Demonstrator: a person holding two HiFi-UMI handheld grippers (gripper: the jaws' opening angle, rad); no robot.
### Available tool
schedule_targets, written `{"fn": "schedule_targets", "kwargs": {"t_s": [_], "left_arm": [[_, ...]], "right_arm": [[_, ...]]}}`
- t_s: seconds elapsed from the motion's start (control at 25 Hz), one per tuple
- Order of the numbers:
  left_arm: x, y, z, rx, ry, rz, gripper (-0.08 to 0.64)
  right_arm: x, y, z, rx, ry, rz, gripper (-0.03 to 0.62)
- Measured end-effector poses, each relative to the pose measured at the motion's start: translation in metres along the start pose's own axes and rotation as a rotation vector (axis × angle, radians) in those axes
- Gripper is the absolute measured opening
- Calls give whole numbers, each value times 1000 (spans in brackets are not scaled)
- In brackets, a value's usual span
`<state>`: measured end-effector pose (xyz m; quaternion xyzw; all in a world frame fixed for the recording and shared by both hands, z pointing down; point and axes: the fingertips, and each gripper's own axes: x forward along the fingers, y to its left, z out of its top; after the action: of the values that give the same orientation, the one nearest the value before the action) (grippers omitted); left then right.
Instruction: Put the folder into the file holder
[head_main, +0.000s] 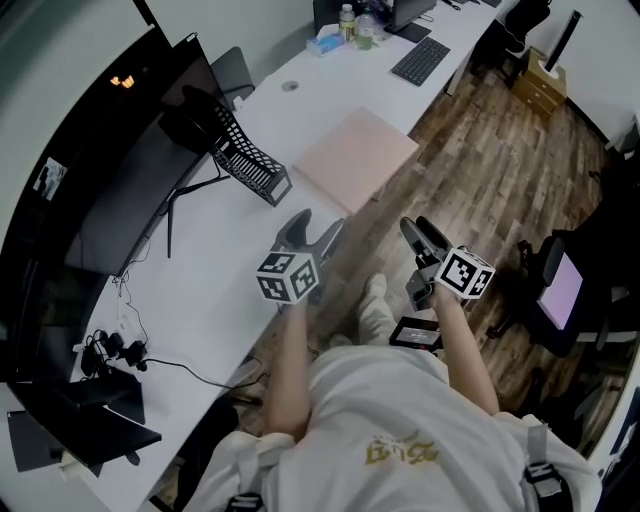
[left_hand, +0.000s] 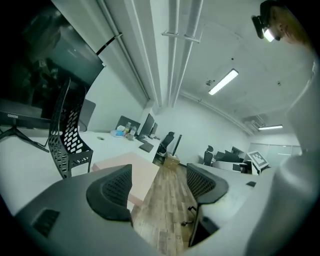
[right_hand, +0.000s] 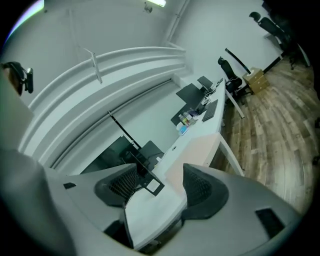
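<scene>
A pale pink folder (head_main: 355, 155) lies flat on the white desk (head_main: 200, 290), its corner hanging over the desk's front edge. Just left of it stands the black mesh file holder (head_main: 245, 155), nothing in it. My left gripper (head_main: 313, 230) hovers open near the desk edge, short of the folder, with nothing between its fingers. My right gripper (head_main: 424, 236) hangs open over the floor to the right, also holding nothing. In the left gripper view the folder (left_hand: 145, 172) and file holder (left_hand: 70, 135) lie ahead. The right gripper view shows the folder (right_hand: 197, 150) and file holder (right_hand: 145, 175) beyond the open jaws.
A large dark monitor (head_main: 130, 170) stands behind the file holder. Farther along the desk are a keyboard (head_main: 420, 60), bottles (head_main: 355, 22) and a tissue box (head_main: 325, 42). Cables (head_main: 115, 350) lie at the near left. An office chair (head_main: 560, 290) stands on the wood floor at right.
</scene>
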<state>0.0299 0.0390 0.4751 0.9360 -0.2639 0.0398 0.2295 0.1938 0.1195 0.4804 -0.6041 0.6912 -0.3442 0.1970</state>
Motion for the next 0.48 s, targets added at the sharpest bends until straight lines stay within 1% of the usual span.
{"fn": "schedule_targets", "kwargs": {"t_s": [0.12,0.2,0.32,0.48], "left_arm": [[18,9,4,12,10,-5,347],[31,13,4,26,32,-8,344],[48,20,3,36,63,-11,342],[76,32,-1,31,100,-10,334]], "right_arm": [[14,-11,13,21,-17,-9,285],[23,-20,15,38,-18,-16,284],[39,-30,13,73,5,-4,284],[60,-51,20,110,18,-18,282]]}}
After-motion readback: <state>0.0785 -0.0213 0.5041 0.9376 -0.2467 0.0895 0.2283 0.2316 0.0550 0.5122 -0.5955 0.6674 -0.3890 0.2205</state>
